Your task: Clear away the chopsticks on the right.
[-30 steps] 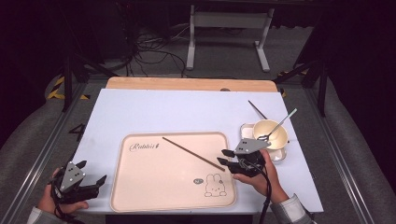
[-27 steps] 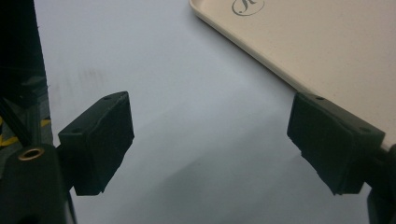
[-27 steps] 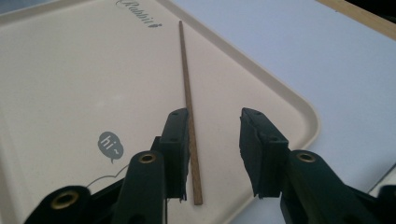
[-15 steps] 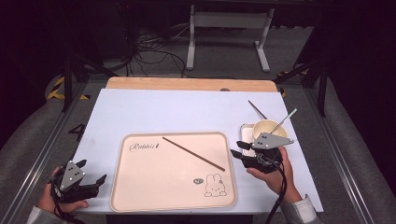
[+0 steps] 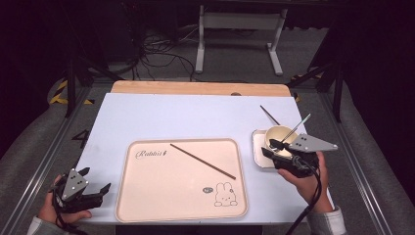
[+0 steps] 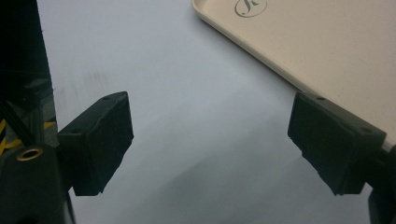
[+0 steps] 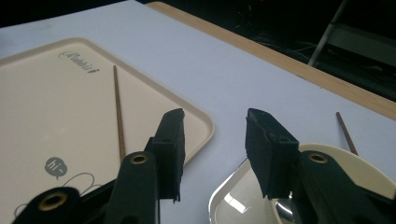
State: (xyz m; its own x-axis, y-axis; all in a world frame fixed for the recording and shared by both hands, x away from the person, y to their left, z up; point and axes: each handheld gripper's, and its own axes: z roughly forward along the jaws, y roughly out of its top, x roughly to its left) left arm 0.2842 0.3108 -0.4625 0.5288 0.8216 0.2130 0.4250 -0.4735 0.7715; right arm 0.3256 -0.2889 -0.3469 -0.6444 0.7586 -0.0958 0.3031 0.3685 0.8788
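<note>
The chopstick (image 5: 202, 161) lies slantwise on the beige tray (image 5: 147, 205), its upper end toward the printed word, its lower end toward the rabbit drawing. It looks thin, stiff and light, probably quick to roll or skid on the smooth tray, so a pinch near the middle, jaws set across the shaft, seems safest. A second chopstick (image 5: 269, 115) lies on the table (image 5: 195, 117) beyond the cup (image 5: 280, 138), which stands in a small white dish (image 5: 258, 157) with a metal utensil (image 5: 299, 124) leaning out. The right gripper (image 5: 272, 148) hovers at the dish's near-left edge; its jaws have just been opening, now half apart with nothing between them. The right gripper view shows that gap plainly, with the first chopstick (image 7: 118, 116) off to the left. The left gripper (image 5: 95, 188) rests near the tray's front-left corner, jaws wide and empty, as the left gripper view confirms over bare table beside the tray rim (image 6: 261, 60).
</note>
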